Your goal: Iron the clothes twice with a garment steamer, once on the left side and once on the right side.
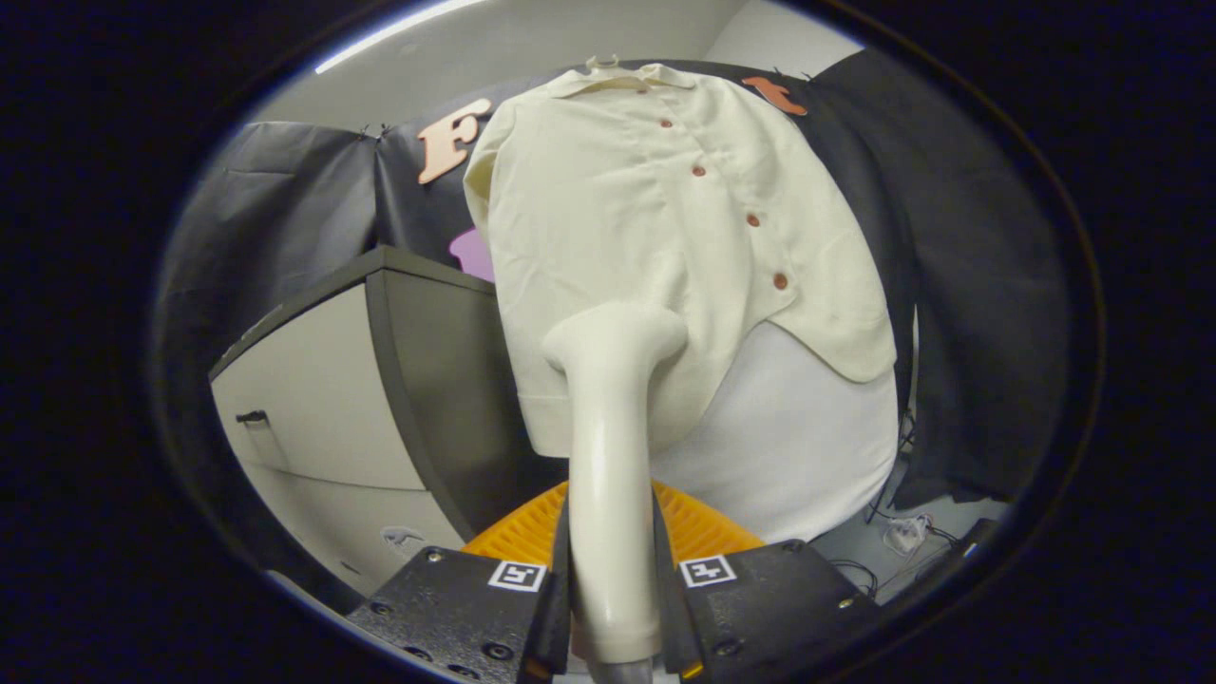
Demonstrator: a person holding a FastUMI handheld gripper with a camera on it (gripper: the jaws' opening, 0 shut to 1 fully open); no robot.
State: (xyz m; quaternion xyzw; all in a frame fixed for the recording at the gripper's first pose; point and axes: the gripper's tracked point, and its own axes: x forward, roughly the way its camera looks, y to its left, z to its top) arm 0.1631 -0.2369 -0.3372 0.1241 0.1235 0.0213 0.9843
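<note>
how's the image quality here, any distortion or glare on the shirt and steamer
Gripper view: strong fisheye bending, so the cabinet edges curve; the shirt is evenly lit and sharp, buttons clear; a soft highlight runs down the steamer handle, clamped in the gripper; the scene darkens toward the rim.

My camera rides on my gripper [611, 608] and looks forward along its two fingers, which sit at the bottom centre of the frame, clamped on the handle of the steamer [608, 456]. It faces slightly upward at the shirt [655, 247], close enough that the shirt takes the centre and upper middle. The fisheye lens bends the edges: a cabinet [323, 399] curves through the lower left, the ceiling runs across the top, and the floor with cables [902, 532] shows at the lower right.
</note>
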